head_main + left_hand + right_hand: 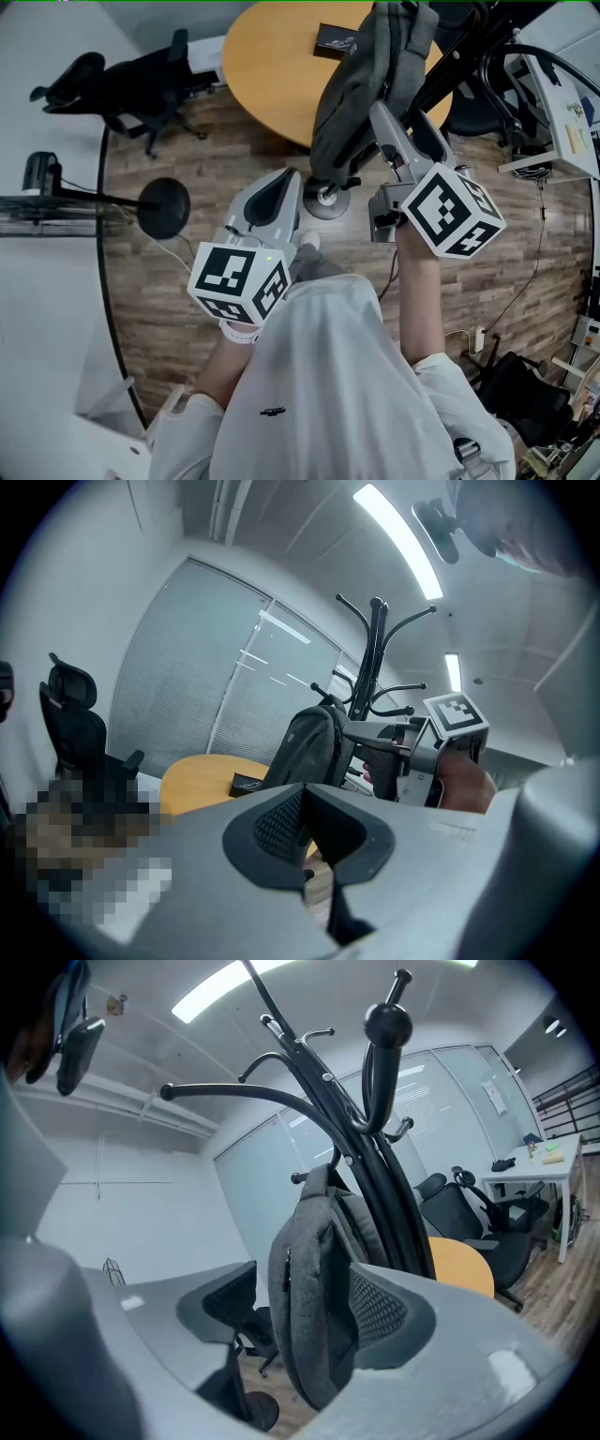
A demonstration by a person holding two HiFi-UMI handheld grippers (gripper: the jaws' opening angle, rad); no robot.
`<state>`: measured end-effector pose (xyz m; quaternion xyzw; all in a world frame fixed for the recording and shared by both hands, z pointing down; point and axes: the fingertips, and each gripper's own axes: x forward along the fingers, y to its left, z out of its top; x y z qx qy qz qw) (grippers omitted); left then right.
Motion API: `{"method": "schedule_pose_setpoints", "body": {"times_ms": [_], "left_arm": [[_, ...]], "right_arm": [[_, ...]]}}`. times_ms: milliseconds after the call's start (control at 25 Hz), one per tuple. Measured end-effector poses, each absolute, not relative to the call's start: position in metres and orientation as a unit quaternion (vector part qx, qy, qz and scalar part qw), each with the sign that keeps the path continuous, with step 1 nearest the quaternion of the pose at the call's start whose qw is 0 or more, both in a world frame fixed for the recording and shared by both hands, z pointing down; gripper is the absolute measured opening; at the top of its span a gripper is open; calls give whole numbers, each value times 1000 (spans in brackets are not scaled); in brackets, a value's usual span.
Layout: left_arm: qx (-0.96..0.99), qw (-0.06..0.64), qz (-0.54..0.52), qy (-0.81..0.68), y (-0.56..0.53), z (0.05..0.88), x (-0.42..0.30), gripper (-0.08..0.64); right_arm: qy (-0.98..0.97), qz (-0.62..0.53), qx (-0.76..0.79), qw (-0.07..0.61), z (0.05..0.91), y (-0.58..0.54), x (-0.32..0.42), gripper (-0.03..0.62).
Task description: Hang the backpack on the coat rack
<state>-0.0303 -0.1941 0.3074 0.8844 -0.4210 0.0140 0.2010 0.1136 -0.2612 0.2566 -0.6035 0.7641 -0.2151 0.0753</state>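
Hanging by its top end from the black metal coat rack (375, 1147), the grey fabric backpack (309, 1241) is sitting clear of the floor. The right gripper (302, 1283) is standing with its jaws wide apart. The backpack is showing in the gap between them, close to one pad and clear of the other, so nothing is being gripped. The left gripper (302, 794) is holding its jaws closed together on nothing.

Only the right gripper view is showing the rack's ball-tipped top and its curved upper arms. Only the head view is showing the rack's round base (326, 199) on the brown wood-plank floor (187, 319) and the person's white sleeves (328, 375). The left gripper view is showing the right gripper from the side, with a hand (464, 780) wrapped round it just beside the backpack.

Behind the rack, a round yellow-wood table (272, 66) is carrying a flat black object (336, 37). A black office chair (131, 89) is standing to one side of it, and a black disc-footed stand (164, 206) is standing nearer the person. A white desk with equipment (562, 122) is lining the opposite edge, with cables trailing below it.

Each gripper is carrying a cube with black-and-white square markers (239, 281). A small dark mark on the shirt front (273, 411) is too small to read.
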Motion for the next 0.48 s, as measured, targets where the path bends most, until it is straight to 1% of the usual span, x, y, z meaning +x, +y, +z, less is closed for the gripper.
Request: {"method": "schedule_pose_setpoints", "body": {"times_ms": [160, 320, 480], "left_arm": [[884, 200, 12, -423, -188, 308, -36, 18], [882, 198, 9, -427, -181, 308, -43, 18], [881, 195, 6, -431, -174, 308, -53, 18]], "right_arm": [[771, -201, -603, 52, 264, -247, 110, 296], [777, -188, -600, 28, 274, -230, 104, 227], [789, -168, -591, 8, 286, -214, 94, 143]]}}
